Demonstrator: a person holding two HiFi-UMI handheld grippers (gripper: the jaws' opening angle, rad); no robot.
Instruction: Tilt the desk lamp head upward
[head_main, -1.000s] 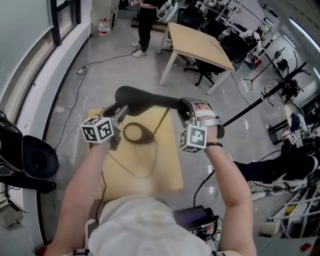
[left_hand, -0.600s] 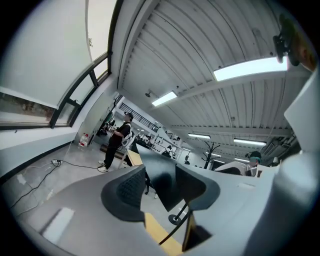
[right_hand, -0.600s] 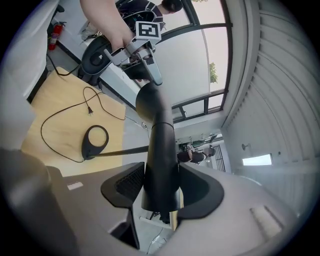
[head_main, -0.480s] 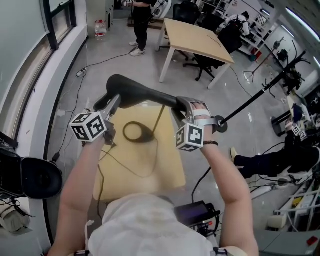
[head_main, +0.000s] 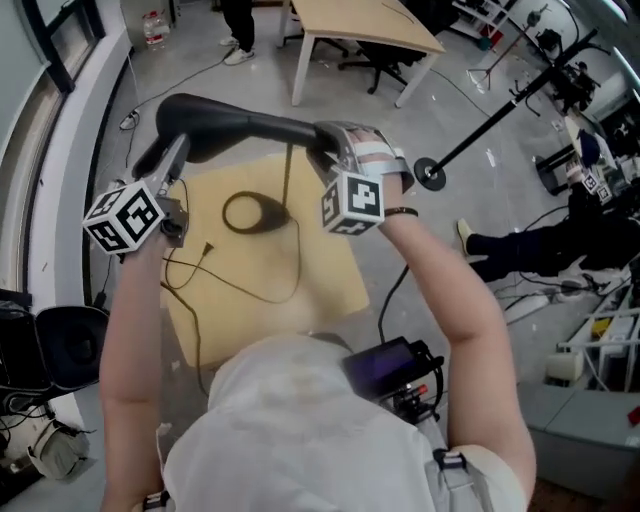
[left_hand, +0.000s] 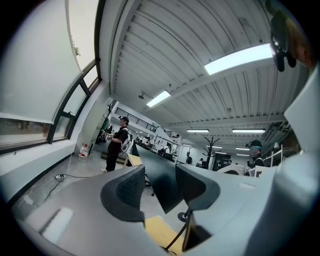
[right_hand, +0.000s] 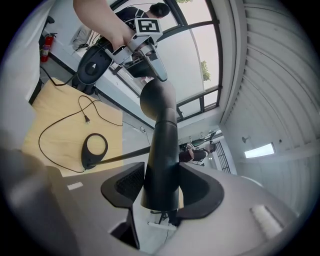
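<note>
Your left hand-held gripper (head_main: 172, 155) clenches the lamp head (head_main: 245, 125) at its free end, and your right hand-held gripper (head_main: 326, 152) clenches its stem end. The head hangs over the tabletop's (head_main: 330, 270) far edge, lifted nearer you than a second ago.

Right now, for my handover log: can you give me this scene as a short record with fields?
lamp head: long black bar, held up above the table
right tongs: clamped on the lamp head, close to where the stem joins it
left tongs: closed on the head's rounded far end
stem: thin, running down to the base
lamp base: ring-shaped, flat on the wooden table
cable: loose across the table, plug end lying free
</note>
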